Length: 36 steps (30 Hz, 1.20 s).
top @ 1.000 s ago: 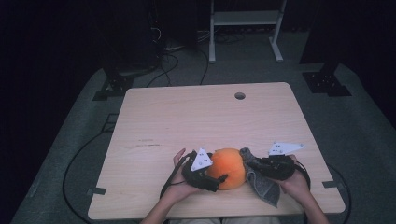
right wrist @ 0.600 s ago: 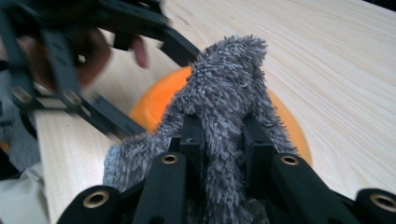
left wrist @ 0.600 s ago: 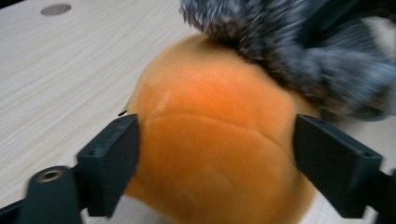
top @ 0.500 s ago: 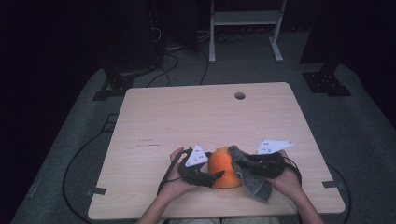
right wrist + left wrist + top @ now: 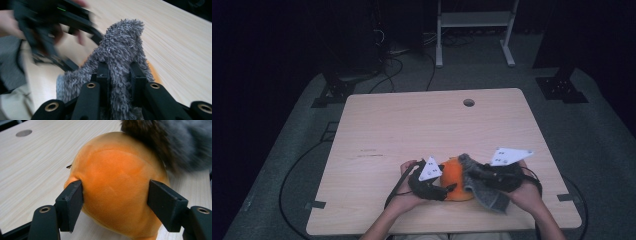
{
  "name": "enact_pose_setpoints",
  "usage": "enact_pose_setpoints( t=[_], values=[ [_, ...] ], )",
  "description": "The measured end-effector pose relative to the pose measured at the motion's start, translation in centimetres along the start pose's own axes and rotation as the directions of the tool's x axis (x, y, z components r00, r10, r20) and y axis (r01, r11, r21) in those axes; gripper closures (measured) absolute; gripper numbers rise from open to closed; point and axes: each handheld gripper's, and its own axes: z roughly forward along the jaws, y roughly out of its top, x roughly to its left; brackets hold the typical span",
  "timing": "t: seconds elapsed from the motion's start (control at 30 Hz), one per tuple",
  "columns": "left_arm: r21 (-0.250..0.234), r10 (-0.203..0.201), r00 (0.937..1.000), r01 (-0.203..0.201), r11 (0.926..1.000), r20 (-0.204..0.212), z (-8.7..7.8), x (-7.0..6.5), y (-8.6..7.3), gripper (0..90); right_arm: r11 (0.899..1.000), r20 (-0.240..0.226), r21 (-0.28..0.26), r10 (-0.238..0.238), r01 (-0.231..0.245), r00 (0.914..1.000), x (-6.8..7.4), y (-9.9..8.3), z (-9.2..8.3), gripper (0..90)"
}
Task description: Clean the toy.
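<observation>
Near the surface's [image 5: 377,130] front edge, an orange plush toy [image 5: 454,177] is squeezed by the left gripper's [image 5: 115,202] closing jaws; grey fuzzy cloth [image 5: 120,60] is clamped by the right gripper [image 5: 119,82]; open room lies beyond.

Table [image 5: 412,130] lit evenly from above; surroundings dark; motion blur smears the far hand [image 5: 10,22] in the right gripper view.

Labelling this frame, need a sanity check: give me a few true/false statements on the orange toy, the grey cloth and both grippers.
1. The left gripper has the orange plush toy between its jaws. True.
2. The right gripper is open. False: it is shut on the grey fuzzy cloth.
3. The cloth lies far from the toy. False: it sits against it.
4. The wooden table has a round hole. True.
</observation>
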Motion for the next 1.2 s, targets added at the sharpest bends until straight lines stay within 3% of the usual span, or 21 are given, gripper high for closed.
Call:
enact_pose_setpoints(
  t=[0.07,0.13,0.23,0.5,0.6,0.67,0.73,0.77,0.8,0.83,0.93,0.97,1.03,1.07,1.2],
  values=[
    [0.005,0.019,0.9998,-0.019,0.9998,-0.007,0.0,-0.3,0.0,29.7,0.997,-0.016,0.03,-0.066,0.066,0.9977,1.4,1.2,1.1,73.5],
    [0.018,0.011,0.9999,-0.011,0.9998,-0.011,0.0,-0.1,-0.1,30.1,0.994,0.002,0.069,-0.088,0.087,0.9962,1.6,1.2,2.2,73.4],
    [0.006,-0.008,1.0,0.008,1.0,0.005,0.0,0.2,-0.4,30.2,0.996,-0.002,0.064,-0.056,0.056,0.9984,0.7,0.4,2.6,73.4],
    [-0.029,-0.02,0.9995,0.021,0.9994,0.024,0.0,0.2,-0.5,31.2,0.996,0.05,0.094,-0.011,0.006,0.9987,-1.0,-0.9,0.9,73.4],
    [-0.028,-0.014,0.9996,0.014,0.9995,0.026,-0.1,0.2,-0.4,31.6,0.995,0.024,0.087,-0.06,0.057,0.9979,0.2,0.6,0.5,73.4],
    [-0.028,-0.013,0.9996,0.014,0.9995,0.026,-0.1,0.2,-0.4,31.6,0.995,-0.018,0.063,-0.079,0.08,0.9967,0.9,1.8,0.7,73.4],
    [-0.031,-0.008,0.9993,0.009,0.9995,0.035,-0.1,0.1,-0.4,31.0,0.993,-0.034,0.068,-0.093,0.095,0.9951,1.3,2.4,1.1,73.3],
    [-0.023,-0.014,0.9992,0.014,0.9996,0.038,-0.1,0.1,-0.5,30.5,0.985,-0.041,0.113,-0.125,0.129,0.9912,1.7,3.1,2.4,73.2],
    [-0.023,-0.014,0.9992,0.014,0.9996,0.038,-0.1,0.1,-0.5,30.5,0.985,-0.041,0.113,-0.125,0.129,0.9912,1.7,3.1,2.4,73.2],
    [-0.002,-0.016,0.9995,0.016,0.9999,0.029,-0.1,0.3,-0.8,30.7,0.984,-0.053,0.134,-0.108,0.114,0.9927,1.2,2.9,3.5,73.0],
    [0.0,-0.035,0.9987,0.035,0.9994,0.038,-0.1,0.6,-1.2,31.2,0.989,-0.042,0.122,-0.081,0.086,0.9958,0.5,2.4,3.5,73.0],
    [-0.002,-0.045,0.9979,0.045,0.999,0.046,0.0,0.8,-1.4,31.3,0.994,-0.032,0.102,-0.033,0.036,0.999,-0.7,1.5,3.0,73.0],
    [-0.002,-0.044,0.998,0.044,0.999,0.045,0.0,0.8,-1.3,31.3,0.995,-0.029,0.096,-0.017,0.02,0.9994,-1.2,1.1,2.8,73.0],
    [-0.004,-0.043,0.9981,0.043,0.9991,0.045,0.0,0.8,-1.3,31.1,0.996,-0.005,0.086,0.022,-0.022,0.9997,-2.1,0.2,2.2,73.2],
    [-0.027,-0.071,0.9949,0.073,0.9969,0.072,-0.8,1.1,-0.7,27.2,0.996,-0.007,0.073,0.055,-0.054,0.9985,-2.5,-0.9,1.6,73.4]
  ],
)
